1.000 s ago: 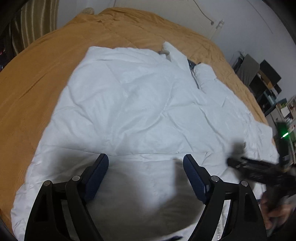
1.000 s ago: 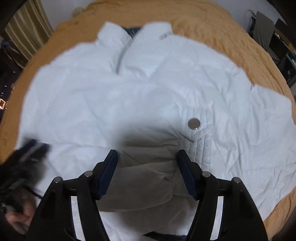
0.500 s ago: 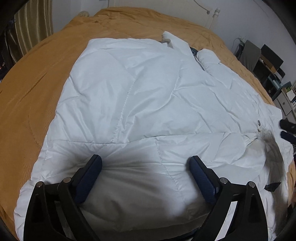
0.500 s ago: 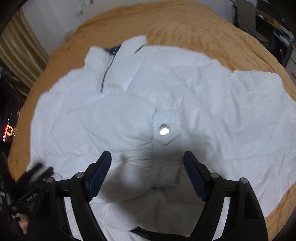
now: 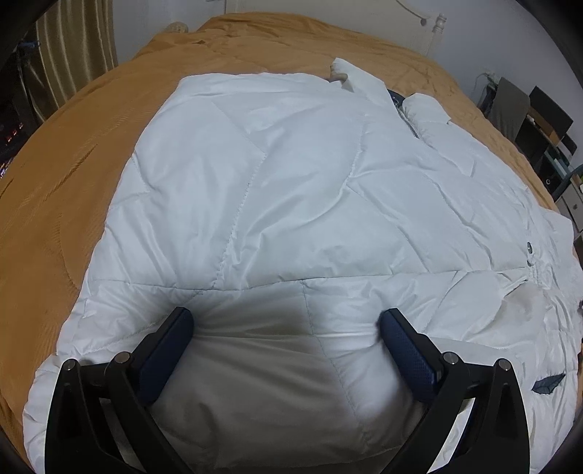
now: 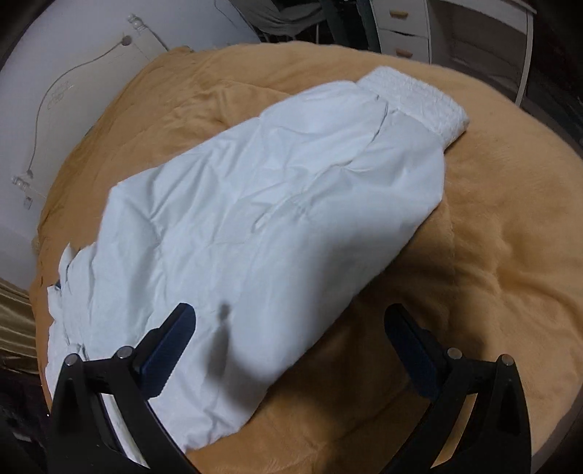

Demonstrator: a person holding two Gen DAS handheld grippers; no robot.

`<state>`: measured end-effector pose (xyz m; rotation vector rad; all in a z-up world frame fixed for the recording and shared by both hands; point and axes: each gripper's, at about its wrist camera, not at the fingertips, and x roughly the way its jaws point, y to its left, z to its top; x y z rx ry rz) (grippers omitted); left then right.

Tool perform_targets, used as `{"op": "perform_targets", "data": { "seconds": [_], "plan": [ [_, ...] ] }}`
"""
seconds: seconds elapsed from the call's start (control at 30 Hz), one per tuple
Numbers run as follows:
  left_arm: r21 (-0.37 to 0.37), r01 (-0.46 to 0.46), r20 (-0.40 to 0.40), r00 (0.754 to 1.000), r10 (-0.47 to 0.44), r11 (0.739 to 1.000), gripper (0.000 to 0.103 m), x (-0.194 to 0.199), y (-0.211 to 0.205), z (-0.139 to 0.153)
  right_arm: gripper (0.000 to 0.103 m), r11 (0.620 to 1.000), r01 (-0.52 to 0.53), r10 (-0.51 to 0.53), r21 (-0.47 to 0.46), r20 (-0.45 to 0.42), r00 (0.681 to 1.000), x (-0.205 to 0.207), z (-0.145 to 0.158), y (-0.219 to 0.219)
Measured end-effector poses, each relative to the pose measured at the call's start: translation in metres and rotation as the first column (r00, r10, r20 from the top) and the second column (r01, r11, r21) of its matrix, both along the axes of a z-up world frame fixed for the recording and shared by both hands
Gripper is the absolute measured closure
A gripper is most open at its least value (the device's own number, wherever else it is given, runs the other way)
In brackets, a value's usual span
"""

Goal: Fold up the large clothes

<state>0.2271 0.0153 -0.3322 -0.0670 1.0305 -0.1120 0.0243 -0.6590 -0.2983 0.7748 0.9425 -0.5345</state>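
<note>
A large white quilted puffer jacket (image 5: 291, 189) lies spread flat, front up, on an orange bedspread (image 5: 73, 175). Its collar and zip (image 5: 408, 120) point to the far side. My left gripper (image 5: 286, 328) is open and hovers low over the near part of the jacket, holding nothing. In the right wrist view one sleeve (image 6: 277, 204) stretches out to a ribbed white cuff (image 6: 415, 98). My right gripper (image 6: 289, 324) is open above the sleeve's near edge and the bedspread (image 6: 492, 255), holding nothing.
A white wall with a hanging cord (image 6: 54, 94) stands behind the bed. Drawers and dark furniture (image 6: 419, 32) stand beyond the far edge. Shelves, a chair and boxes (image 5: 539, 127) are at the right. A striped curtain (image 5: 80, 47) hangs at the left.
My right gripper has swung from over the jacket's chest and snap button out to the right sleeve. My left gripper has dropped slightly closer to the jacket. Both stay open.
</note>
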Motion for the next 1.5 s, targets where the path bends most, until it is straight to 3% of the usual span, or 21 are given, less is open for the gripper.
{"op": "perform_targets", "data": {
  "seconds": [0.1,0.13,0.17,0.2,0.33,0.43,0.57,0.63,0.73,0.83,0.9,0.93,1.03,1.13,1.17,1.2,1.27,1.33,1.43,1.47,1.5],
  "plan": [
    [-0.003,0.005,-0.001,1.000,-0.005,1.000,0.000,0.006,-0.002,-0.001,0.007,0.991,0.062,-0.071,0.116,0.073,0.995,0.018,-0.026,-0.012],
    [-0.007,0.006,0.000,1.000,-0.006,1.000,0.000,0.005,-0.001,-0.001,0.042,0.990,0.085,-0.099,0.113,0.119,0.988,0.018,-0.020,-0.012],
    [-0.009,0.006,0.000,1.000,-0.006,1.000,0.000,0.005,-0.001,-0.001,0.085,0.986,0.061,-0.093,0.156,0.207,0.974,0.021,-0.009,-0.009],
    [-0.009,0.006,-0.001,1.000,-0.006,1.000,0.000,0.006,-0.001,-0.001,0.089,0.983,0.042,-0.088,0.179,0.256,0.963,0.023,0.002,-0.004],
    [-0.058,0.005,-0.012,1.000,-0.006,0.998,0.001,0.005,0.007,0.004,0.091,0.993,-0.107,0.120,-0.055,0.406,0.906,0.056,0.102,0.068],
    [-0.220,-0.050,-0.002,0.999,0.050,0.974,0.002,0.005,0.037,0.020,0.091,0.932,-0.300,0.362,-0.204,0.456,0.813,0.087,0.162,0.156],
    [-0.325,-0.121,0.020,0.991,0.135,0.938,0.002,0.009,0.089,0.050,0.091,0.769,-0.551,0.639,-0.323,0.413,0.649,0.126,0.184,0.292],
    [-0.338,-0.151,0.061,0.981,0.182,0.929,0.002,0.007,0.118,0.070,0.091,0.657,-0.672,0.753,-0.342,0.343,0.562,0.149,0.166,0.359],
    [-0.355,-0.174,0.114,0.967,0.227,0.919,0.002,0.005,0.155,0.102,0.091,0.523,-0.781,0.852,-0.342,0.177,0.493,0.161,0.113,0.438],
    [-0.391,-0.147,0.127,0.969,0.212,0.909,0.002,0.016,0.170,0.138,0.091,0.442,-0.843,0.879,-0.307,-0.040,0.475,0.179,0.042,0.475],
    [-0.374,-0.097,0.114,0.982,0.149,0.922,0.002,0.031,0.153,0.162,0.091,0.385,-0.844,0.867,-0.375,-0.167,0.470,0.183,0.011,0.486],
    [-0.363,-0.047,0.104,0.990,0.090,0.931,0.001,0.042,0.134,0.174,0.091,0.362,-0.831,0.863,-0.423,-0.185,0.470,0.182,0.009,0.488],
    [-0.347,0.084,0.003,0.996,-0.088,0.934,0.001,0.077,0.056,0.187,0.091,0.356,-0.826,0.859,-0.436,-0.196,0.473,0.186,0.012,0.487],
    [-0.368,0.177,-0.153,0.957,-0.247,0.913,0.001,0.123,-0.040,0.173,0.090,0.366,-0.819,0.857,-0.443,-0.183,0.481,0.187,0.009,0.484],
    [-0.349,0.183,-0.207,0.942,-0.266,0.919,0.001,0.136,-0.066,0.165,0.090,0.366,-0.815,0.857,-0.450,-0.179,0.484,0.183,0.010,0.482],
    [-0.312,0.184,-0.245,0.932,-0.266,0.932,0.001,0.148,-0.089,0.158,0.090,0.366,-0.810,0.857,-0.458,-0.174,0.485,0.166,0.007,0.485],
    [-0.155,0.220,-0.361,0.895,-0.263,0.963,0.001,0.173,-0.142,0.131,0.090,0.363,-0.803,0.856,-0.472,-0.171,0.488,0.160,-0.004,0.486],
    [-0.035,0.234,-0.440,0.869,-0.225,0.972,0.001,0.185,-0.175,0.107,0.090,0.360,-0.802,0.857,-0.476,-0.172,0.486,0.159,-0.008,0.486],
    [0.018,0.243,-0.513,0.835,-0.199,0.970,0.003,0.192,-0.195,0.075,0.090,0.363,-0.804,0.860,-0.471,-0.163,0.483,0.156,-0.014,0.491],
    [0.050,0.229,-0.512,0.841,-0.172,0.972,0.009,0.193,-0.194,0.069,0.090,0.364,-0.804,0.861,-0.470,-0.160,0.483,0.154,-0.014,0.489],
    [0.072,0.217,-0.508,0.848,-0.151,0.974,0.040,0.194,-0.192,0.065,0.090,0.365,-0.804,0.861,-0.470,-0.158,0.483,0.151,-0.016,0.490]
  ]
}}
